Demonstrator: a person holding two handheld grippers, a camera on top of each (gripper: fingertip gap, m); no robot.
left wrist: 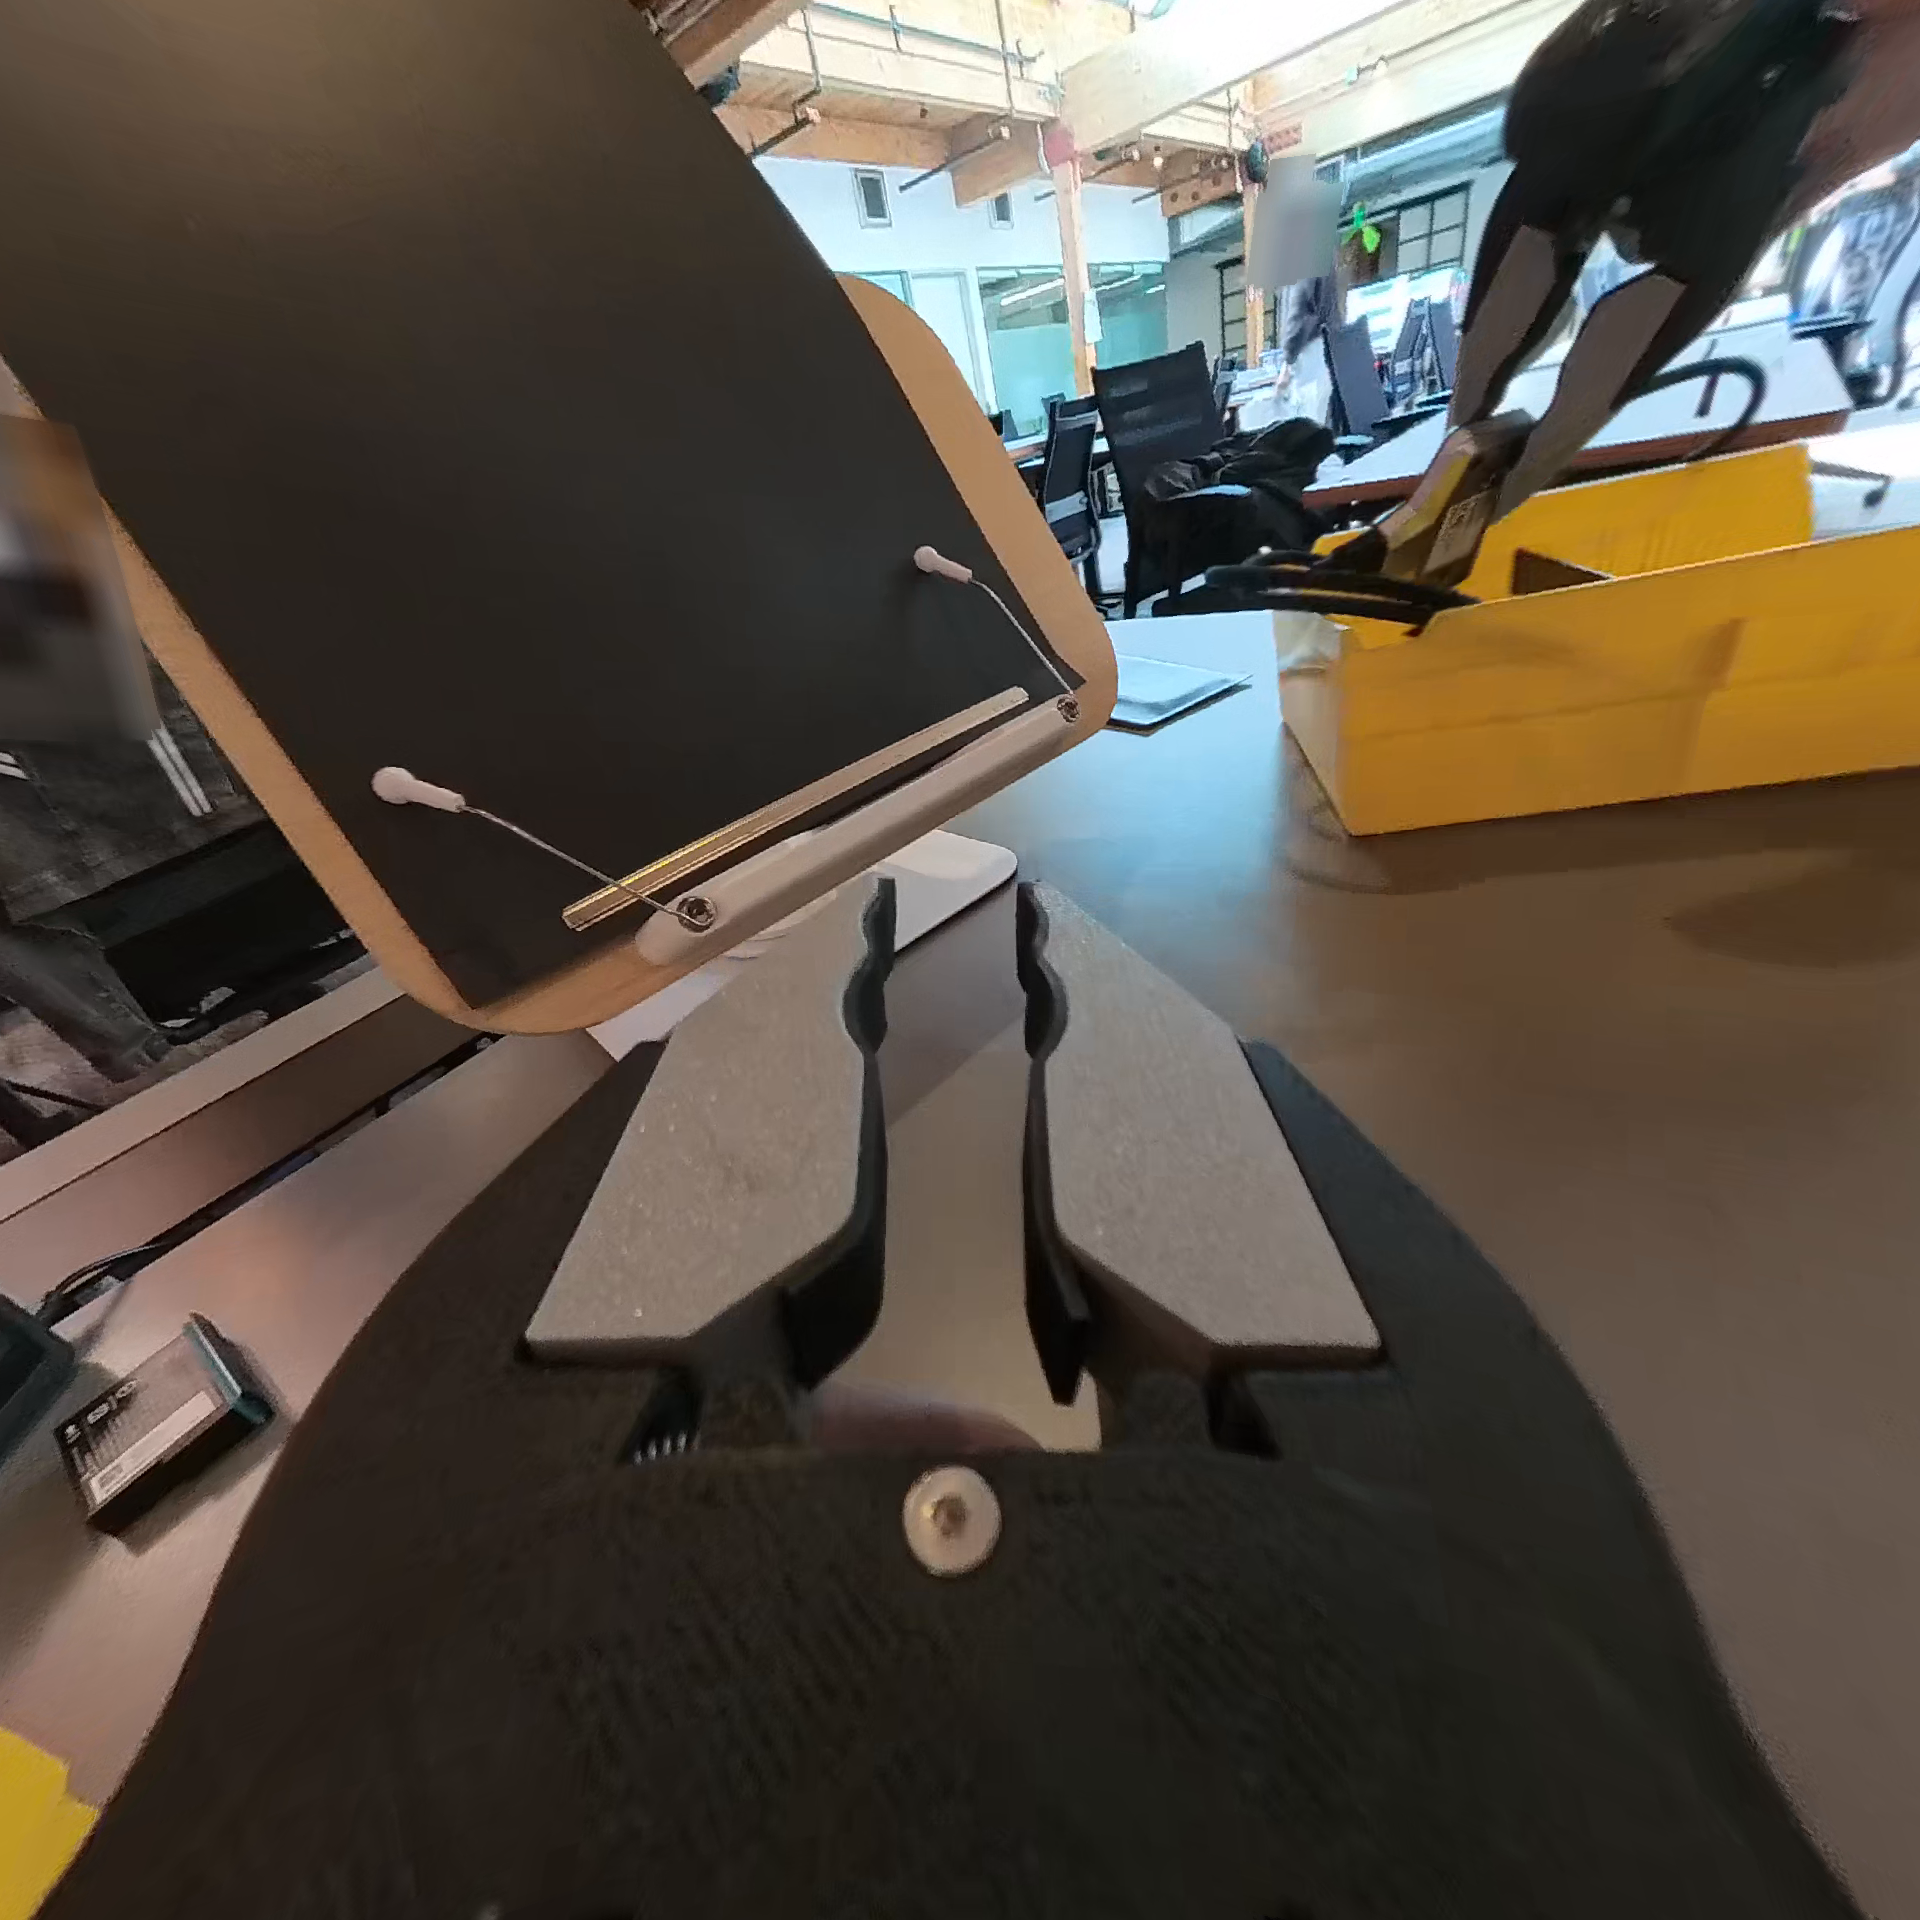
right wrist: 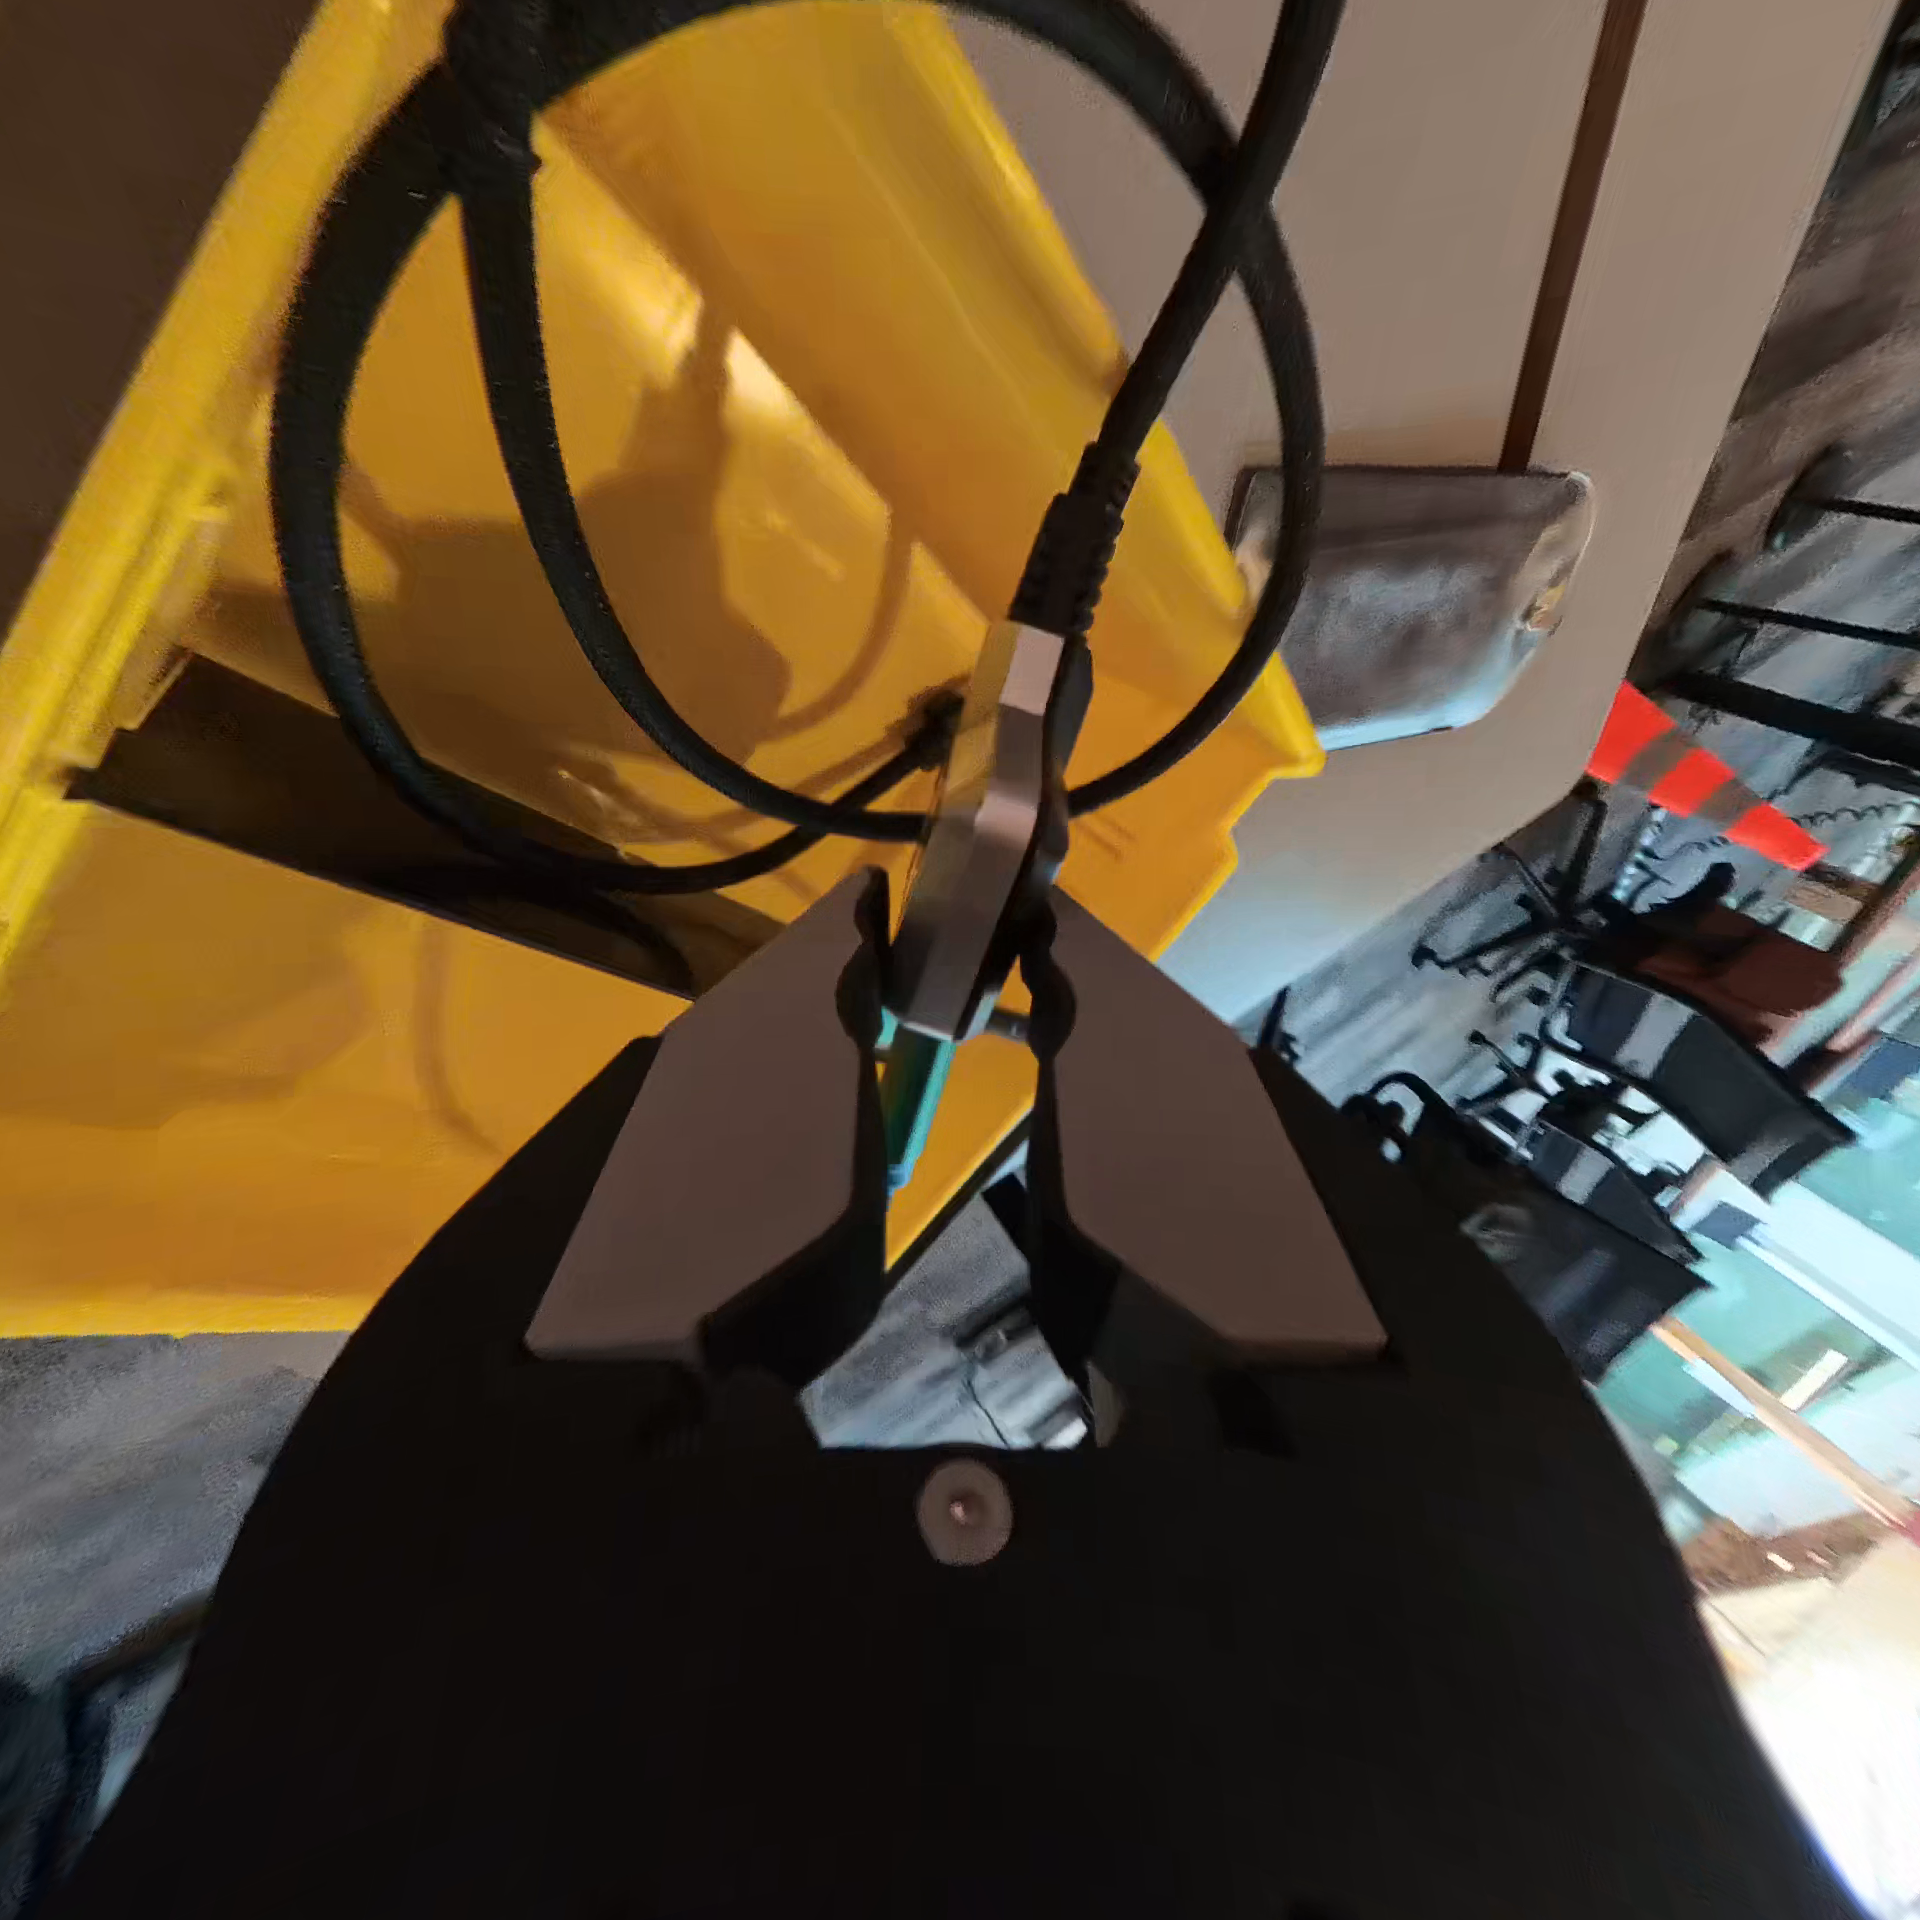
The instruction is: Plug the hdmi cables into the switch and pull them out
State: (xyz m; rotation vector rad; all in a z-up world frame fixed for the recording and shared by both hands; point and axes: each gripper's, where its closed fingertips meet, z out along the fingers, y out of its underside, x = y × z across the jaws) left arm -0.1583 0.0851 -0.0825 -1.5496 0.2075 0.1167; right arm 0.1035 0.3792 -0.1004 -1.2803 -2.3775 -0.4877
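My right gripper (right wrist: 956,920) is shut on a flat grey metal HDMI switch (right wrist: 982,831), seen edge-on and held in the air over a yellow box (right wrist: 727,312). Black braided cables (right wrist: 343,644) are attached to it and loop down toward the box; one black plug (right wrist: 1075,551) sits in its far end. In the left wrist view the right gripper (left wrist: 1496,468) holds the switch (left wrist: 1449,514) above the box (left wrist: 1558,707), with the cables (left wrist: 1340,587) trailing left. My left gripper (left wrist: 956,935) is open and empty, low over the dark table (left wrist: 1455,1039).
A tilted black book stand with a wooden rim (left wrist: 520,468) stands just ahead-left of the left gripper. A small black device with a teal end (left wrist: 156,1423) lies at the table's near left. A silver pouch (right wrist: 1403,592) lies beside the box. Office chairs stand beyond. Some 40 cm of space lies between my two pairs of fingers.
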